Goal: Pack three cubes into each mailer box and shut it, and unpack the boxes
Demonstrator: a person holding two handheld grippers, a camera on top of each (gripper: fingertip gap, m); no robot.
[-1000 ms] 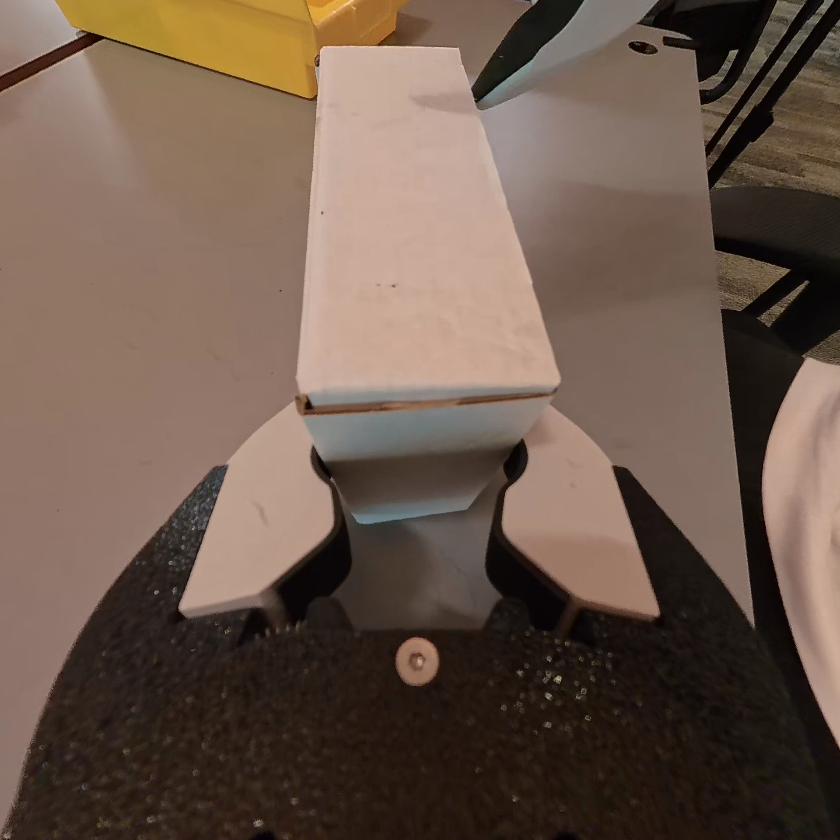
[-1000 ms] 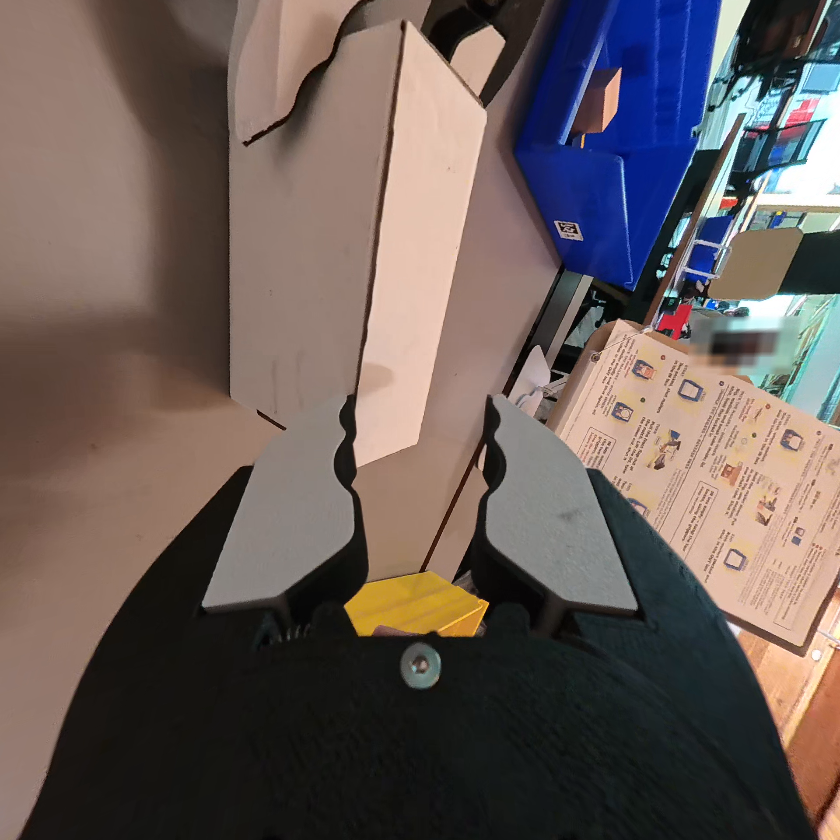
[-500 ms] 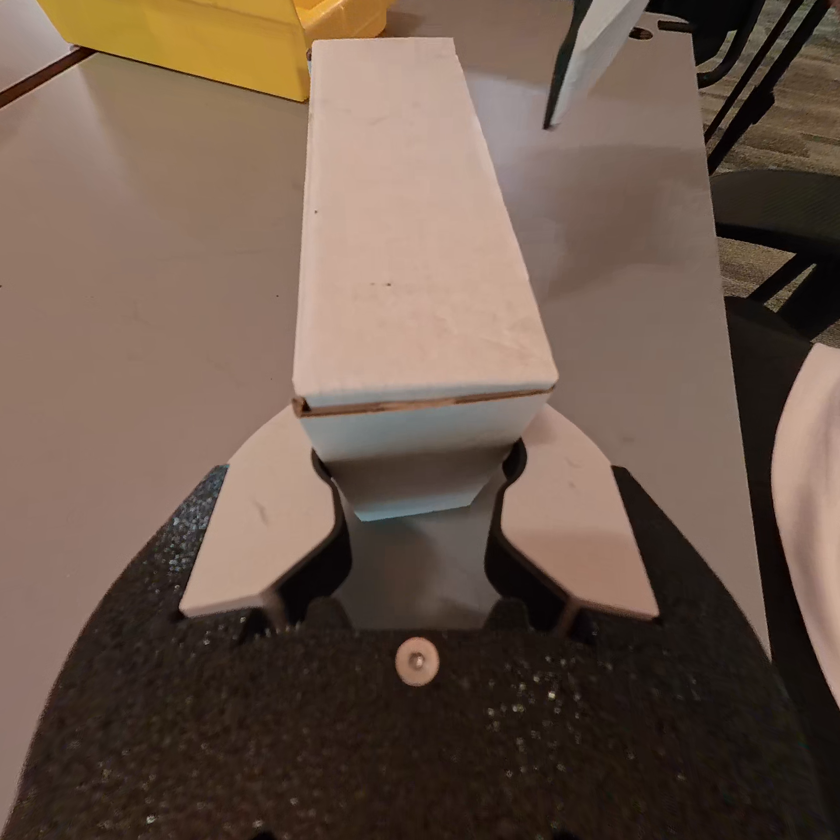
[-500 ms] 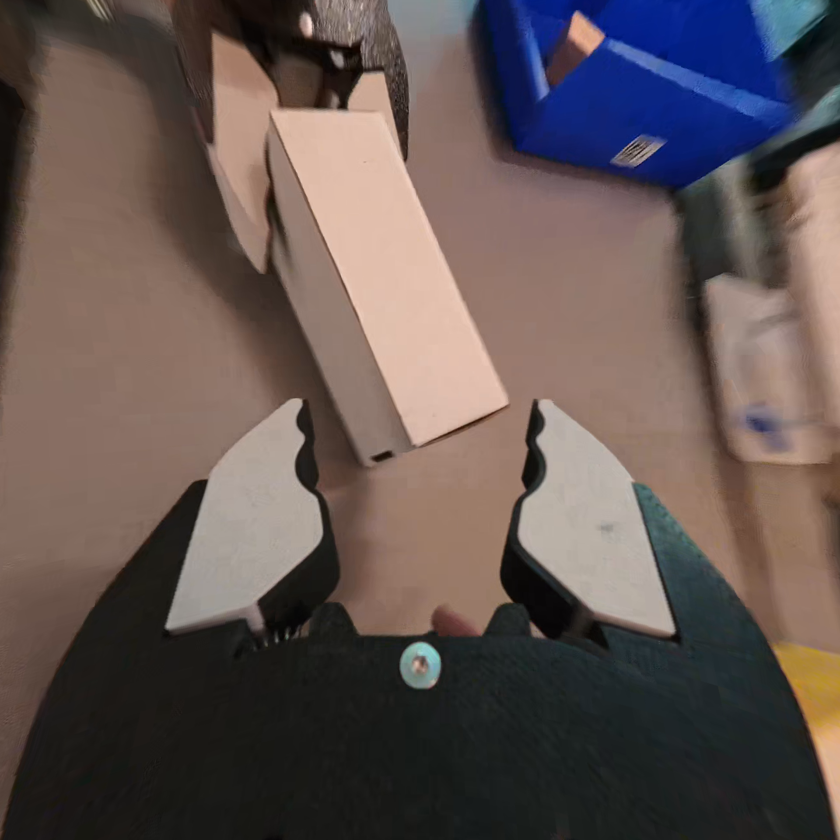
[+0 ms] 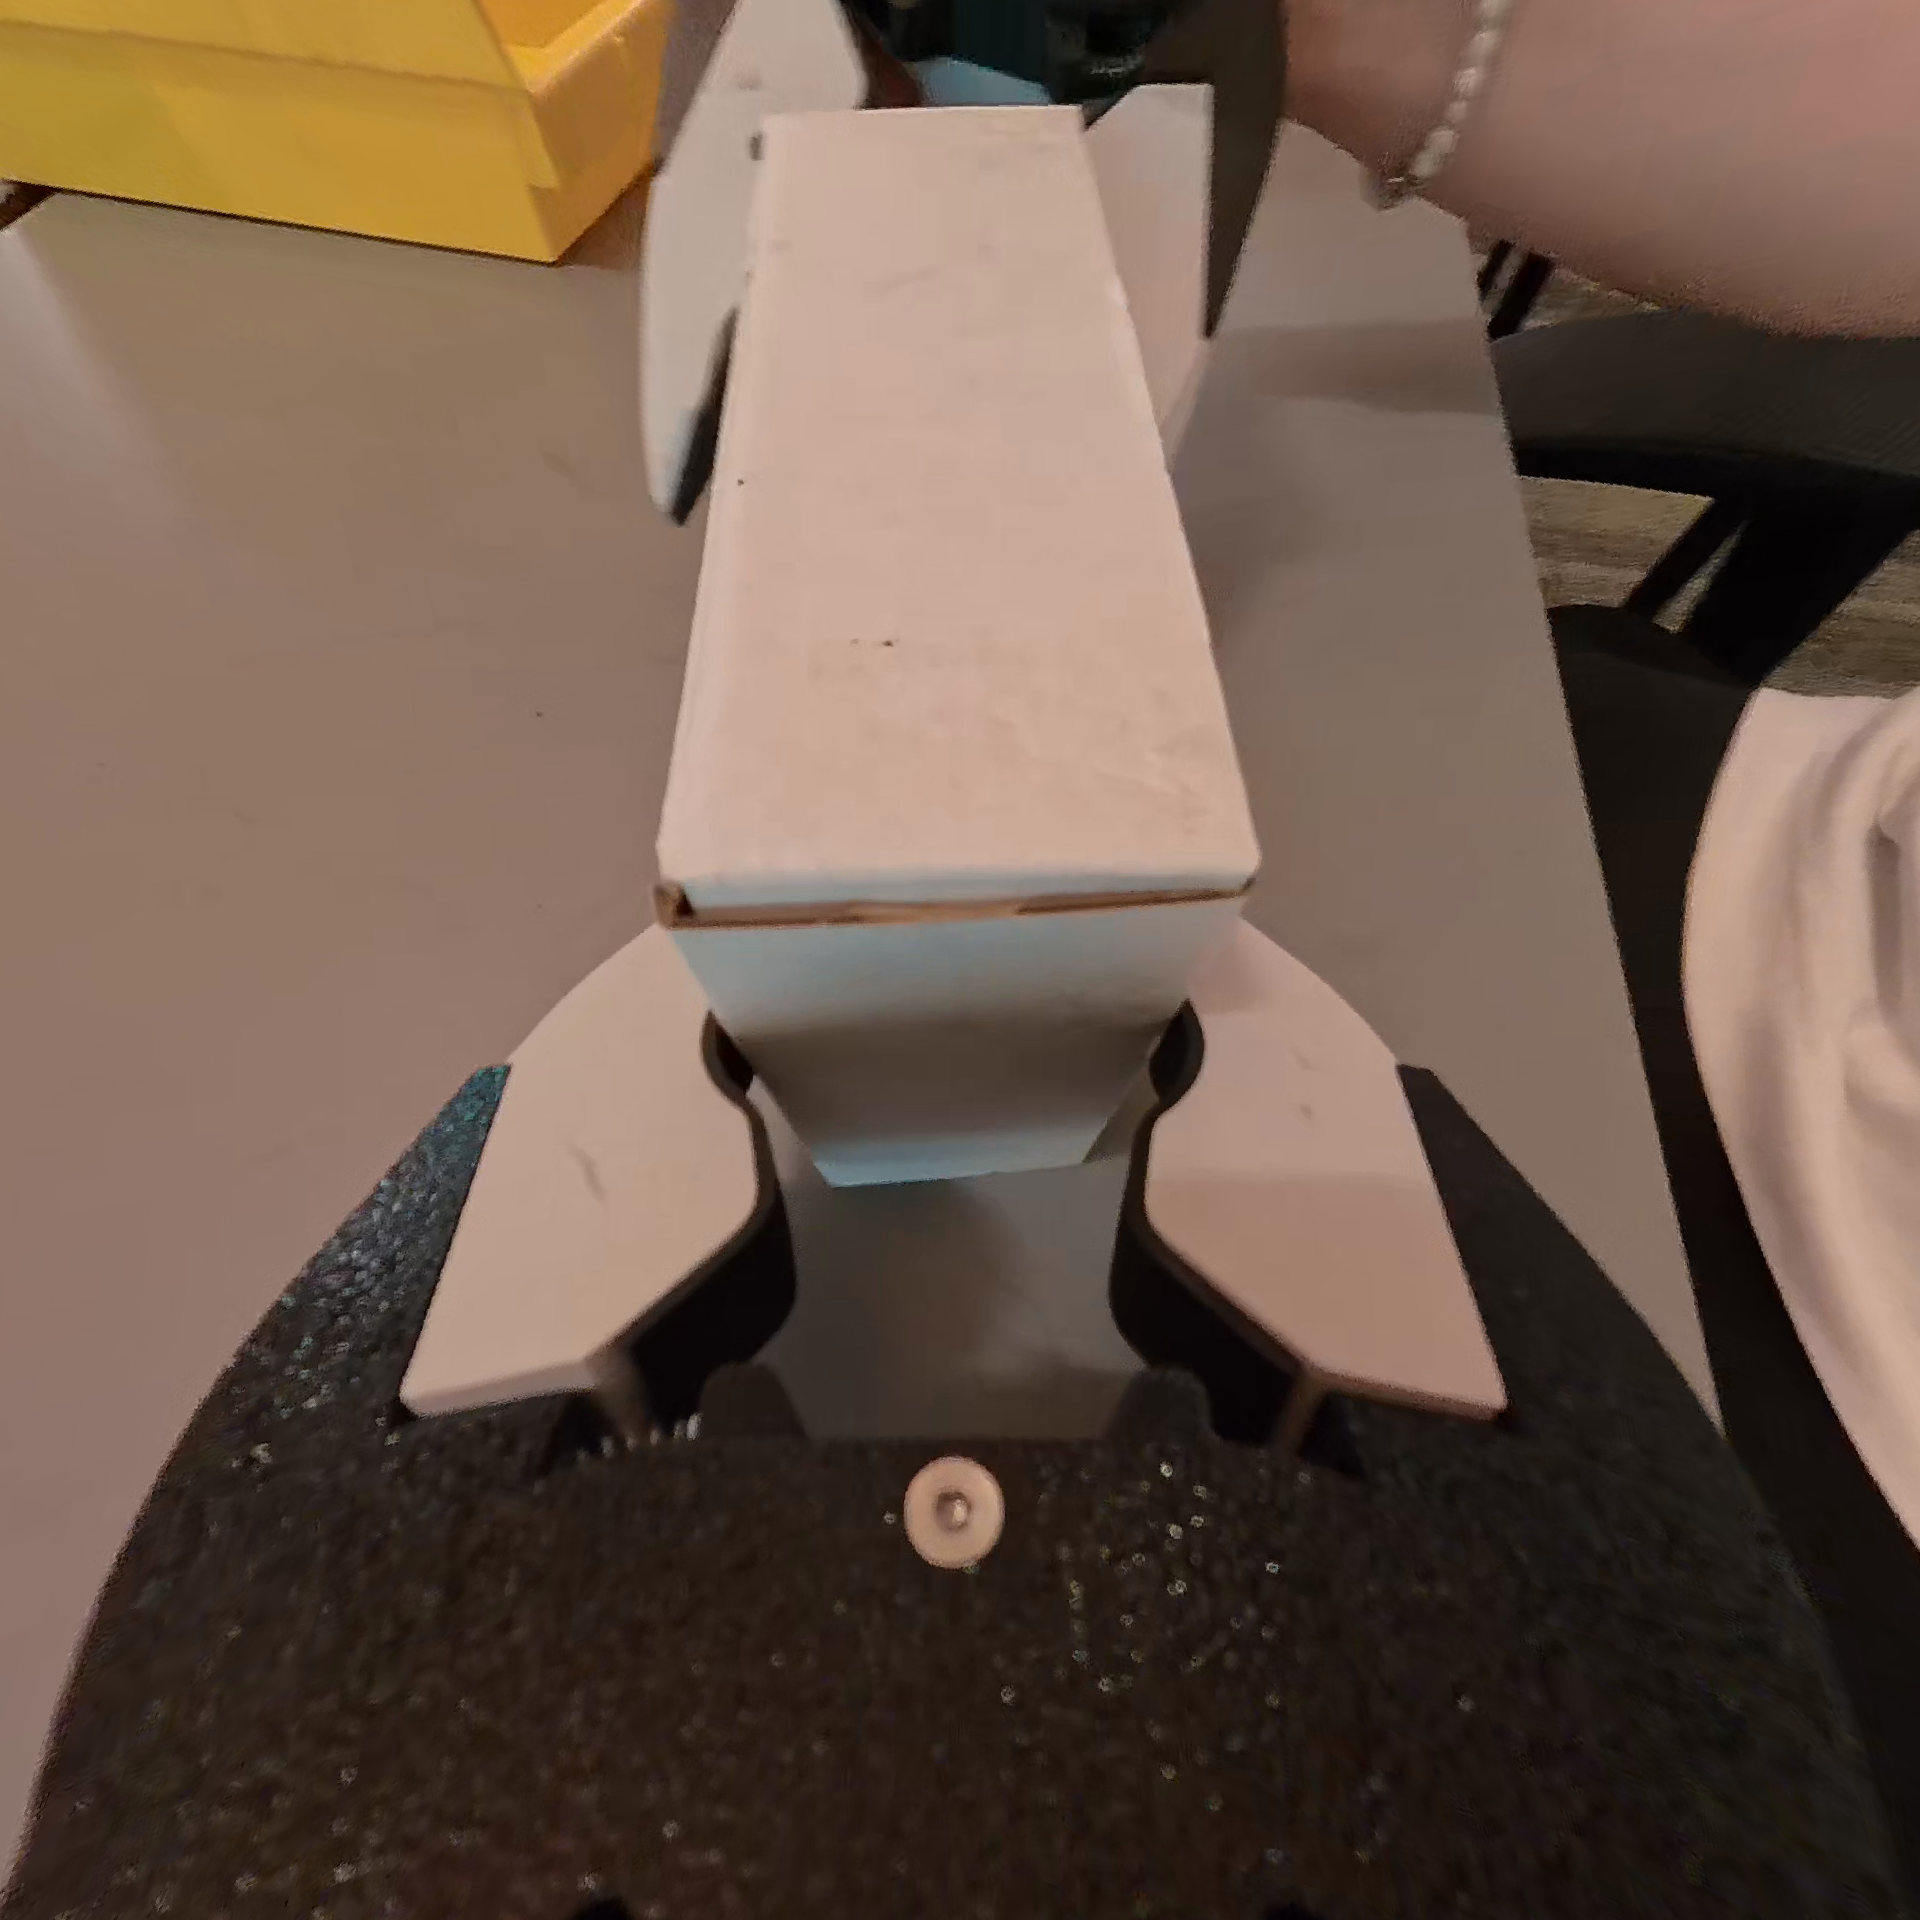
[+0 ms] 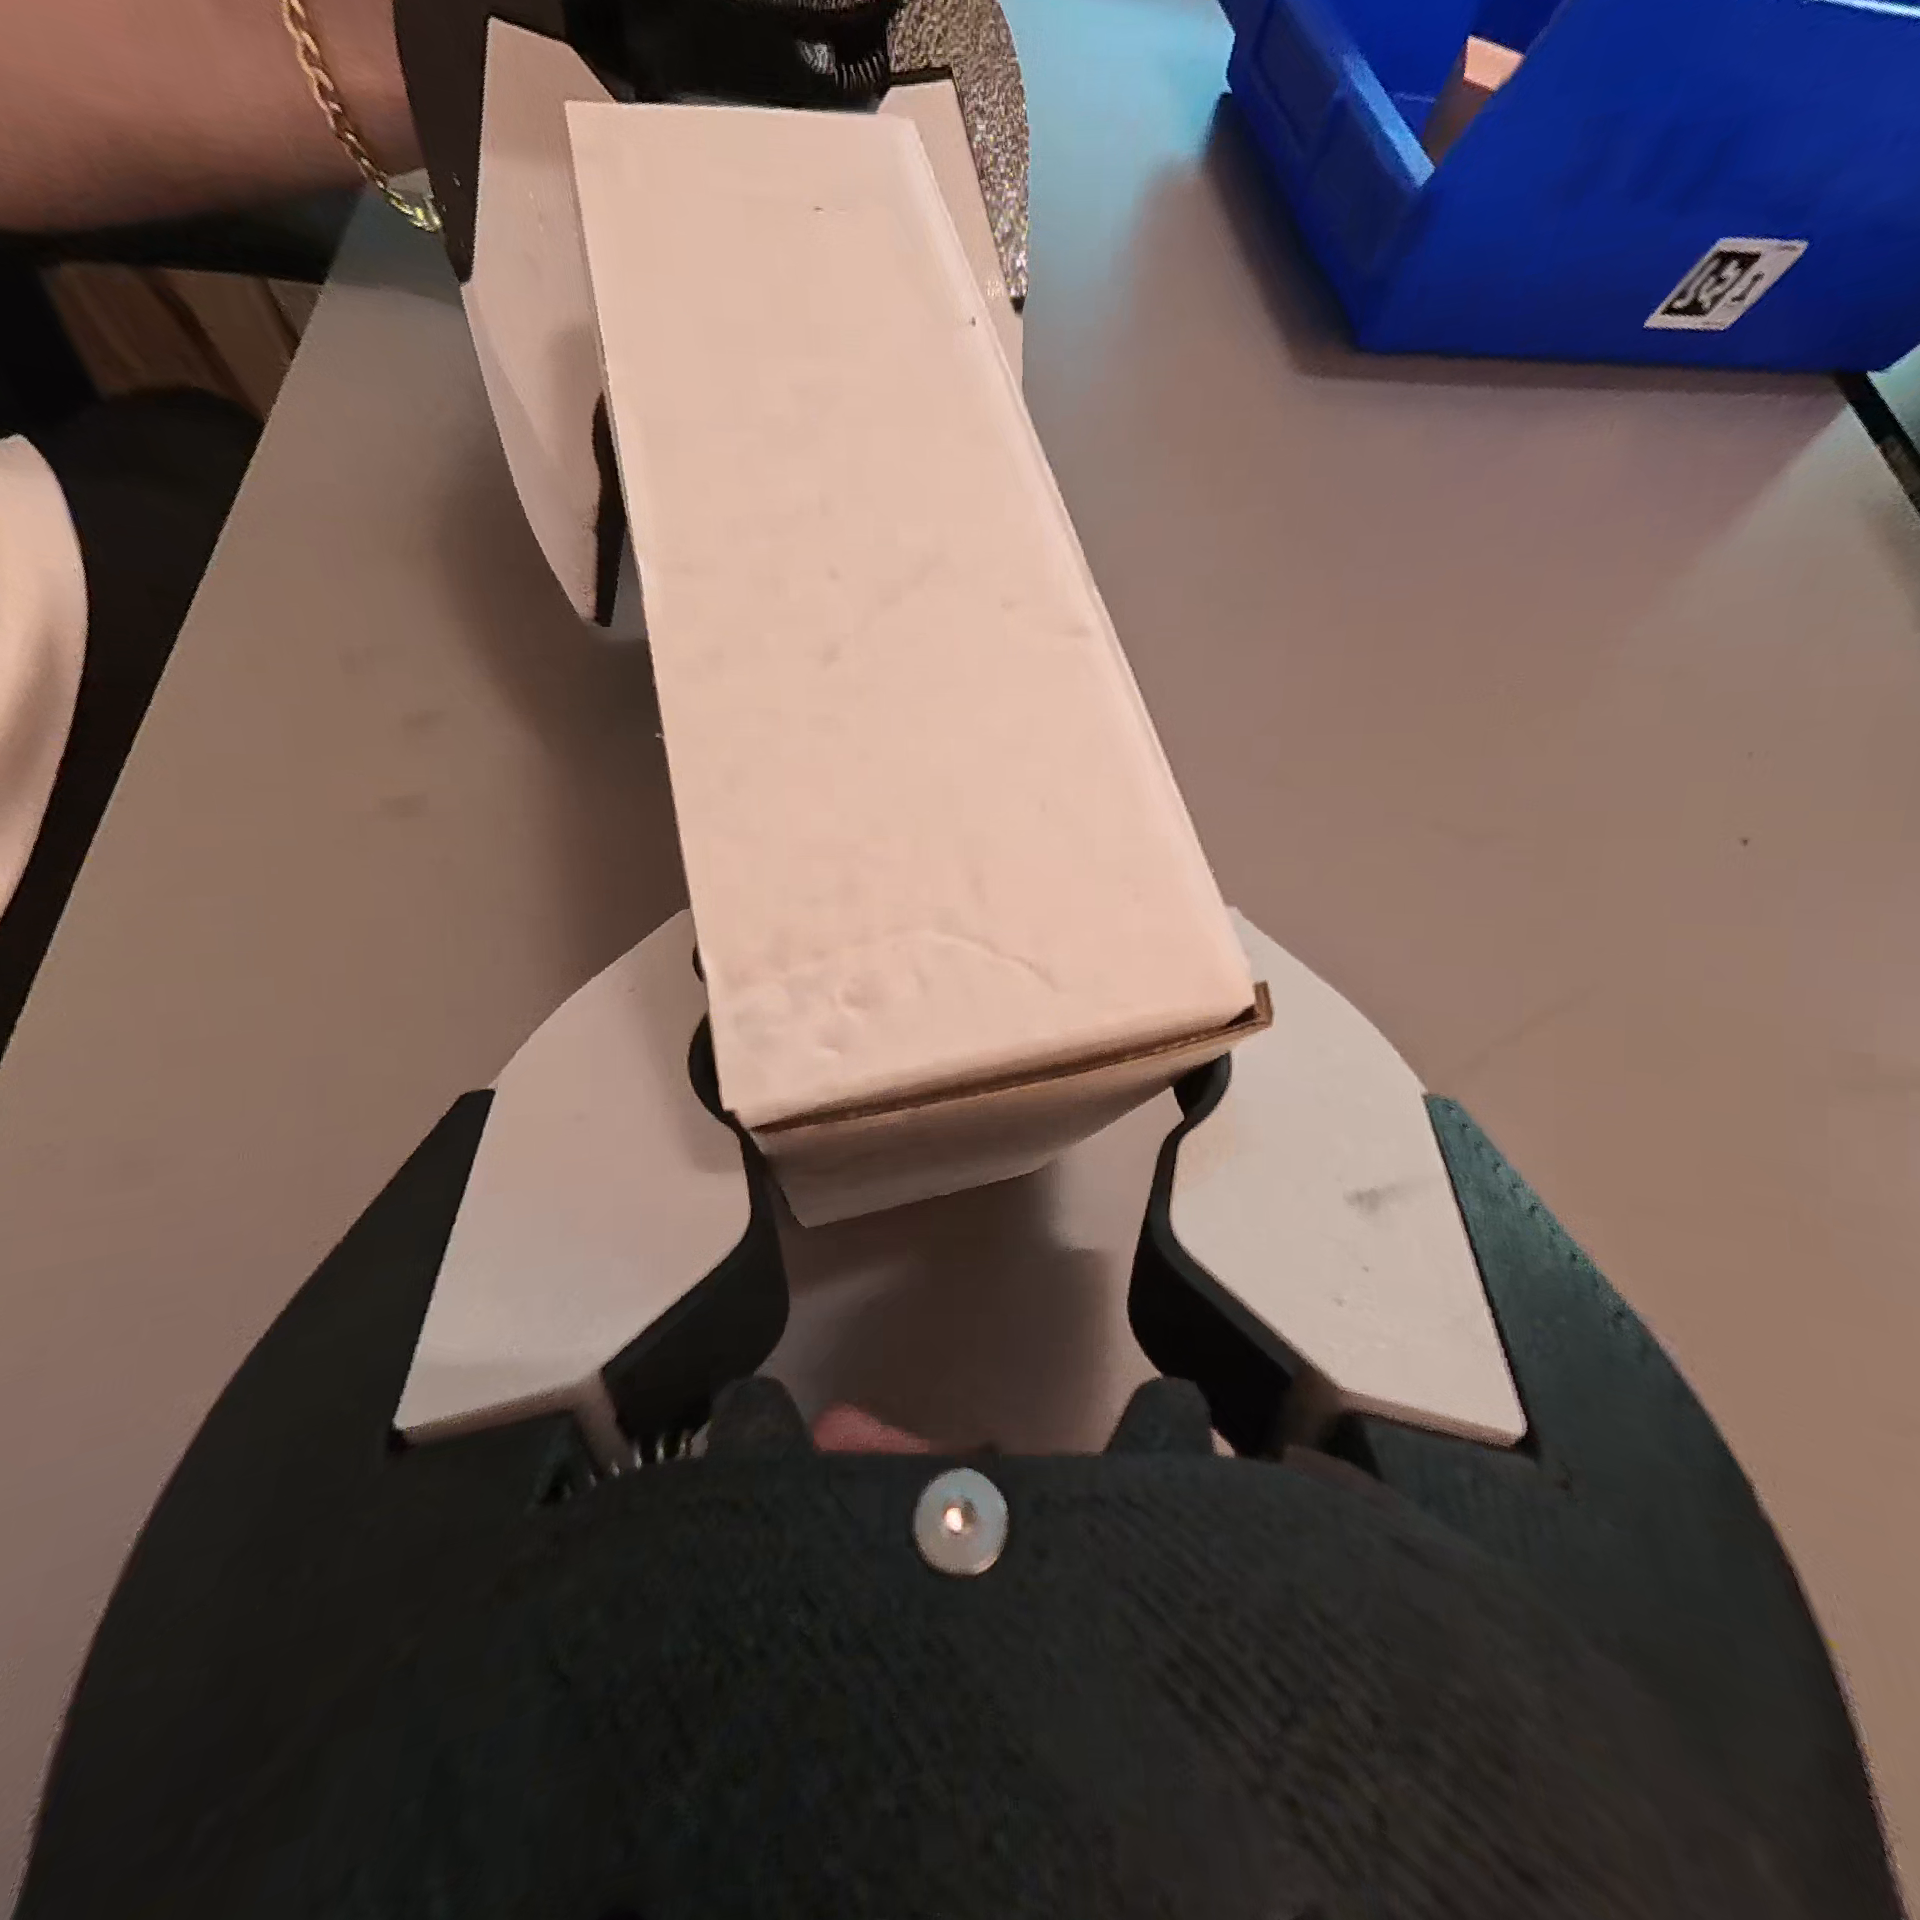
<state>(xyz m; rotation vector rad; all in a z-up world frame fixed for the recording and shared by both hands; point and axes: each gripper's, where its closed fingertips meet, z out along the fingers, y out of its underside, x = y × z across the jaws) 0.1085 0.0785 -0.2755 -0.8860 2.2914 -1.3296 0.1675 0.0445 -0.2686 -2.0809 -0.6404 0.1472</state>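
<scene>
A closed white mailer box (image 5: pixel 956 520) is held level just above the grey table (image 5: pixel 312 675), between my two grippers. My left gripper (image 5: pixel 954 971) is shut on its near end in the left wrist view. My right gripper (image 6: pixel 966 987) is shut on the opposite end of the box (image 6: pixel 862 571). Each gripper shows at the far end in the other's view: the right one's fingers (image 5: pixel 681 270) and the left one's fingers (image 6: pixel 530 364) flank the box. What is inside the box is hidden.
A yellow bin (image 5: pixel 312 114) stands at the back left of the left wrist view. A blue bin (image 6: pixel 1621 187) holding a brown cube (image 6: pixel 1470 73) stands at the right wrist view's upper right. The table's edge (image 5: pixel 1621 831) borders a black chair (image 5: pixel 1714 447). A person's forearms (image 5: pixel 1579 145) hold the grippers. My hands' fingertips stand some 8 cm from each other.
My right gripper swung round from beside the box, lined up with its far end and closed on it. My left gripper kept its hold and barely moved.
</scene>
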